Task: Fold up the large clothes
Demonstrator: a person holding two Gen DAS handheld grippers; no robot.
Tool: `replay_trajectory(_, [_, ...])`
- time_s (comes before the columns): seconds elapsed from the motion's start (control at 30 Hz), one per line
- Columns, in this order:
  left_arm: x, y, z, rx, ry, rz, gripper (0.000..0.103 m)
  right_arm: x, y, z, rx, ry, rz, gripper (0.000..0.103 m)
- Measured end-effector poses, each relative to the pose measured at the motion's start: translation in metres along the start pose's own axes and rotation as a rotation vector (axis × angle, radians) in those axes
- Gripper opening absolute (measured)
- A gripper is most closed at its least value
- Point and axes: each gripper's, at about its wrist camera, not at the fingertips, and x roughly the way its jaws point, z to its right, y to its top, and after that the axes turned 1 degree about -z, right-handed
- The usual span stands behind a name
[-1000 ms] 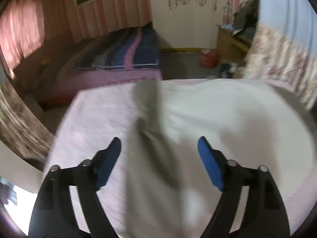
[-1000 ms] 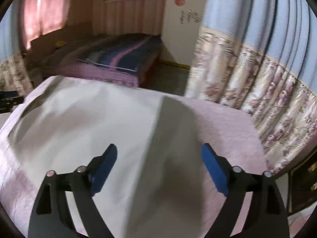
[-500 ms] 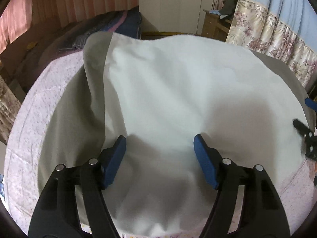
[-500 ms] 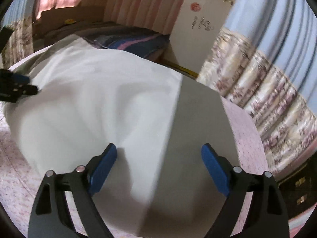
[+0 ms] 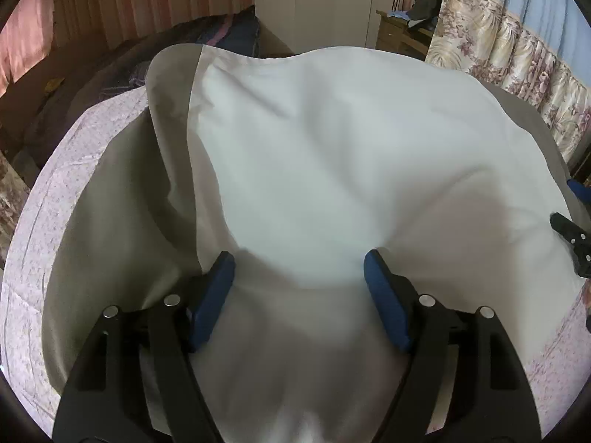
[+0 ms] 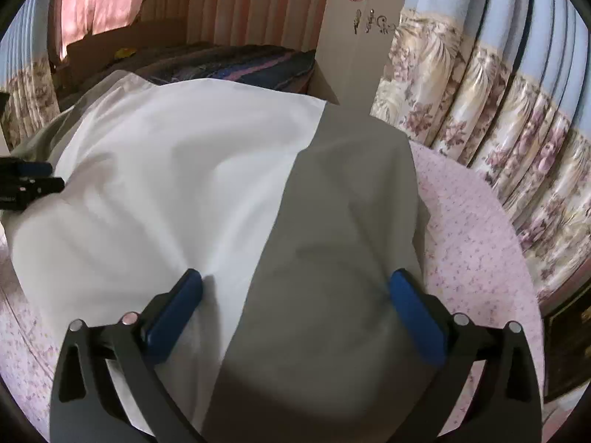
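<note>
A large garment, white in the middle with grey side panels, lies spread over the pink flowered bedspread. My left gripper sits low over its near white part, jaws wide and opening, the cloth lying loose between and under the blue pads. My right gripper straddles the seam between the white part and the grey panel; its jaws are opening too, with no grip on the fabric. Each gripper shows at the edge of the other's view: the right gripper and the left gripper.
Flowered curtains hang close along the right of the bed. A second bed with a striped blanket stands beyond the far edge. A white wardrobe and a wooden nightstand stand at the back.
Both grippers have sunk toward the bed. The garment, hanging and blurred a second ago, now lies spread on the bedspread. The right jaws stand wider than before.
</note>
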Motion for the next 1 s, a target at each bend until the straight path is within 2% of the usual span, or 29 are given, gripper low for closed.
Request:
replay_trajectory(0.23, [-0.009, 0.005, 0.004, 0.013, 0.02, 0.008, 0.075, -0.015, 0.004, -0.001, 0.059, -0.008, 0.004, 0.101])
replay_trajectory(0.3, [-0.022, 0.005, 0.009, 0.024, 0.06, 0.029, 0.082, -0.028, 0.006, -0.003, 0.077, 0.012, 0.013, 0.101])
replay_trajectory(0.33, [-0.031, 0.005, 0.013, 0.023, 0.064, 0.046, 0.091, -0.037, 0.007, -0.004, 0.086, 0.043, 0.031, 0.101])
replay_trajectory(0.37, [-0.04, 0.004, 0.016, 0.017, 0.057, 0.067, 0.098, -0.049, 0.008, -0.007, 0.102, 0.083, 0.061, 0.101])
replay_trajectory(0.43, [-0.056, 0.003, 0.024, 0.003, 0.037, 0.096, 0.1, -0.062, 0.009, -0.014, 0.115, 0.117, 0.09, 0.101])
replay_trajectory(0.53, [-0.066, -0.001, 0.041, -0.007, -0.029, 0.095, 0.1, -0.065, 0.006, -0.028, 0.101, 0.139, 0.088, 0.101])
replay_trajectory(0.67, [-0.052, -0.011, 0.066, 0.018, -0.035, 0.055, 0.1, -0.047, -0.007, -0.049, 0.004, 0.094, 0.025, 0.101])
replay_trajectory(0.87, [-0.024, -0.013, 0.06, -0.018, -0.069, -0.007, 0.1, -0.033, -0.014, -0.052, -0.061, 0.054, -0.012, 0.101])
replay_trajectory(1.0, [-0.014, -0.02, 0.066, 0.031, -0.015, 0.01, 0.1, -0.023, -0.019, -0.053, -0.079, 0.05, -0.019, 0.102])
